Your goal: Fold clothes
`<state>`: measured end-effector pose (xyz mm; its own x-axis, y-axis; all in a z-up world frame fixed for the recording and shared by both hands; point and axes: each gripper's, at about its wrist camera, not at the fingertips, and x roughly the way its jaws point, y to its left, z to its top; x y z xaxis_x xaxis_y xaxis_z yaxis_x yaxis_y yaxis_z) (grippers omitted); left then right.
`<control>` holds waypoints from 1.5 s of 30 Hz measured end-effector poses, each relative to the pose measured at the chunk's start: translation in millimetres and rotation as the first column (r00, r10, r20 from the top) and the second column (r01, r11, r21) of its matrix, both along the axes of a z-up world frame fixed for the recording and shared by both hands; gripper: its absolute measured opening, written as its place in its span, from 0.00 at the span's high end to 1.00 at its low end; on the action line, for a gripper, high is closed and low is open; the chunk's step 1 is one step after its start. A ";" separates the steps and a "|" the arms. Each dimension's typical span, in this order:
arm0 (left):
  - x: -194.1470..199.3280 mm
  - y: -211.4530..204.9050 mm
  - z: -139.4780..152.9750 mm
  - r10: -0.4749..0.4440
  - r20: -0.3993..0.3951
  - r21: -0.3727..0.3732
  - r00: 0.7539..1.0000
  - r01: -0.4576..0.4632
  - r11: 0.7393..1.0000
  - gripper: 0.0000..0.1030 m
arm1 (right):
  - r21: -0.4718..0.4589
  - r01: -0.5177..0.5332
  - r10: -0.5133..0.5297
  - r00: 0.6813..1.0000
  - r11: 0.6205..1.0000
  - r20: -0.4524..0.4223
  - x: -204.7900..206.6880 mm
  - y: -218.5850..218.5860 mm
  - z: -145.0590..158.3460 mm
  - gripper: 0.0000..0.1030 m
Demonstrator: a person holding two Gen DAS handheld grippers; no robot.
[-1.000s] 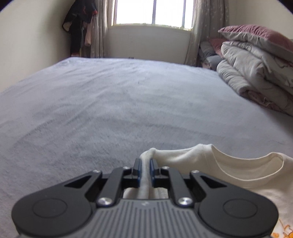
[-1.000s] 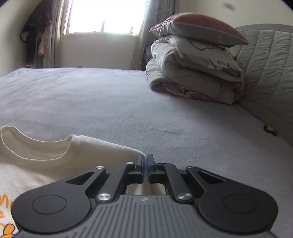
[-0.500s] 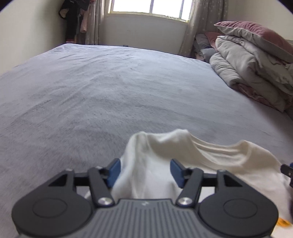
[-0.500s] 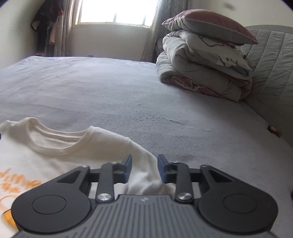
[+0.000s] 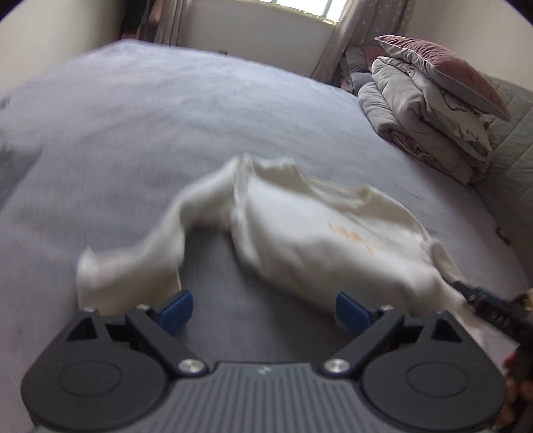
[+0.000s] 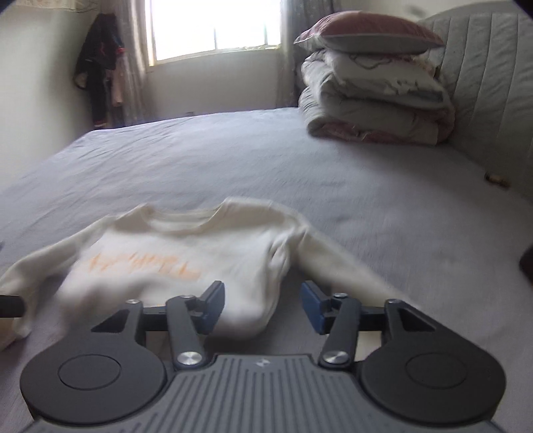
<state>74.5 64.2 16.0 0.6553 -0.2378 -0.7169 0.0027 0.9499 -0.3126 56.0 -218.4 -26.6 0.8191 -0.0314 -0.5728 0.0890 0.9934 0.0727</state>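
Note:
A cream long-sleeved shirt (image 5: 309,229) with orange print lies on the grey bed, collar away from me, sleeves spread to both sides; it also shows in the right wrist view (image 6: 186,253). My left gripper (image 5: 265,311) is open and empty, above the bed just short of the shirt's left sleeve. My right gripper (image 6: 263,304) is open and empty, at the shirt's right side by the near hem. The right gripper's tip (image 5: 483,301) shows in the left wrist view at the shirt's right sleeve. Both views are blurred.
The grey bed (image 6: 233,160) stretches ahead. A stack of folded quilts and a pink pillow (image 6: 376,90) sits at the far right by the padded headboard (image 6: 489,83). A window (image 6: 216,26) and hanging clothes (image 6: 100,66) are behind. A small brown object (image 6: 496,180) lies near the headboard.
Both grippers opened, let go of the shirt's shoulders and drew back and up. The shirt now lies spread on the bed with more of it in view.

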 end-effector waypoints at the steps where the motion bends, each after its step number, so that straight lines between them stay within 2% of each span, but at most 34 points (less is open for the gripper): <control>1: -8.0 -2.1 -4.0 -0.015 -0.012 -0.018 1.000 0.014 1.000 0.08 | 0.005 -0.008 0.008 1.000 1.000 -0.011 -10.4 2.3 -5.8 0.45; 5: -24.5 -15.7 -16.9 -0.079 -0.039 -0.019 0.996 0.078 0.997 0.08 | 0.061 -0.008 0.012 0.997 0.998 -0.071 -33.3 9.8 -23.9 0.45; 7: -25.2 -22.4 -21.2 -0.112 -0.040 -0.005 0.993 0.112 0.994 0.08 | 0.100 -0.007 0.017 0.995 0.995 -0.099 -33.4 14.8 -30.5 0.45; 10: -21.4 -24.9 -24.0 -0.137 -0.046 -0.010 0.989 0.137 0.991 0.08 | 0.099 -0.011 0.022 0.994 0.995 -0.110 -29.8 25.1 -40.2 0.45; 15: -8.2 -18.1 -23.8 -0.146 -0.061 -0.052 0.987 0.143 0.988 0.08 | 0.088 0.000 0.007 0.997 0.996 -0.076 -24.1 32.7 -54.9 0.42; 18: -1.2 -7.9 -25.0 -0.128 -0.061 -0.049 0.990 0.125 0.991 0.08 | 0.081 0.000 0.005 0.999 0.997 -0.053 -18.5 34.7 -56.3 0.42; 25: 18.6 22.3 -43.0 -0.019 -0.130 -0.118 0.991 0.004 0.993 0.11 | 0.097 -0.083 0.085 0.996 0.992 -0.022 -16.4 34.8 -49.1 0.42; 29: 19.4 23.3 -47.1 -0.002 -0.113 -0.117 0.994 -0.012 0.993 0.13 | 0.105 -0.144 0.142 0.990 0.984 0.020 -13.0 36.5 -41.0 0.44; 34: 17.2 15.1 -49.3 -0.023 -0.055 -0.100 0.998 0.017 0.995 0.16 | 0.112 -0.219 0.212 0.975 0.969 0.072 -8.7 38.5 -31.0 0.47; 35: 16.6 13.2 -50.0 -0.034 -0.044 -0.099 0.998 0.029 0.995 0.18 | 0.120 -0.229 0.220 0.972 0.966 0.087 -9.4 36.7 -27.6 0.50; 37: 15.4 9.2 -51.3 -0.062 -0.024 -0.100 0.998 0.059 0.993 0.23 | 0.142 -0.240 0.225 0.968 0.960 0.112 -9.3 30.8 -20.6 0.71; 38: 14.7 6.8 -51.4 -0.077 -0.014 -0.104 0.997 0.075 0.992 0.26 | 0.154 -0.242 0.224 0.967 0.958 0.121 -8.7 27.7 -17.4 0.88; 41: 13.2 1.7 -52.4 -0.117 0.012 -0.123 0.993 0.118 0.985 0.32 | 0.201 -0.237 0.211 0.968 0.951 0.139 -7.9 20.9 -8.3 0.90; 45: 10.2 -4.9 -53.6 -0.157 0.039 -0.135 0.987 0.160 0.978 0.36 | 0.248 -0.256 0.221 0.962 0.934 0.160 -12.4 16.8 7.6 0.91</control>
